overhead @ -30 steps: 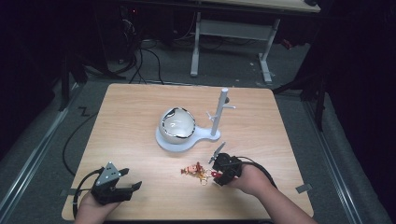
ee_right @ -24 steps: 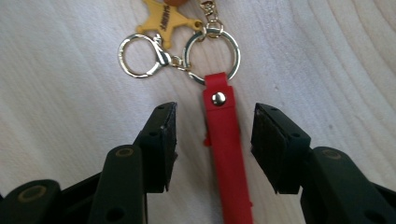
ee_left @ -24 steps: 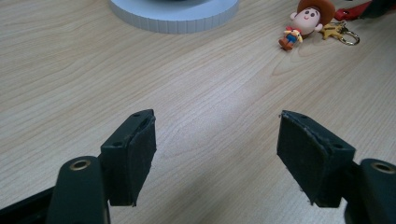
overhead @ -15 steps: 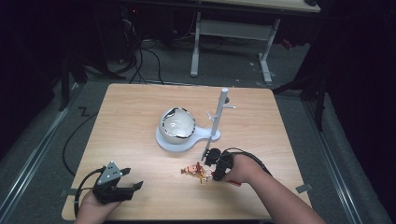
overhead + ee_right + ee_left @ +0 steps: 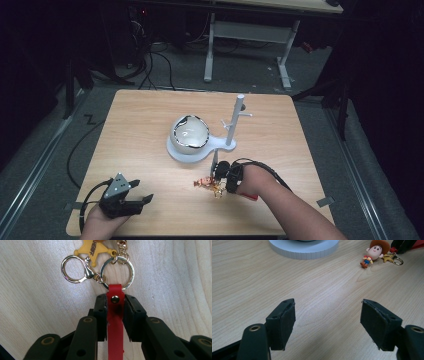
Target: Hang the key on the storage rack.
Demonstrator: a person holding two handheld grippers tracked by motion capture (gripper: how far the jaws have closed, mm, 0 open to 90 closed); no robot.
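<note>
**Right gripper clamps the red keychain strap**

The right gripper [image 5: 115, 305] has its two black jaws pressed against either side of a flat red plastic strap with a brass rivet [image 5: 115, 315]; the jaws have just been closing, with the strap between them. The strap loops through a silver split key ring [image 5: 130, 272], which lies flat on the pale wooden table [image 5: 150, 125]. A gold lobster clasp with its own round ring [image 5: 86, 272] and a yellow rubber sheriff's star charm [image 5: 93, 250] hang off the same ring.

In the high view the right gripper [image 5: 222, 175] sits low at the near right part of the table, with the keychain at its tip, just in front of a white round-based stand with an upright post [image 5: 232, 130].

A small cowboy figure with a brown hat [image 5: 374, 252] lies beside the star.

The left gripper [image 5: 327, 317] rests near the table's near left corner, jaws wide apart with nothing between them.
</note>
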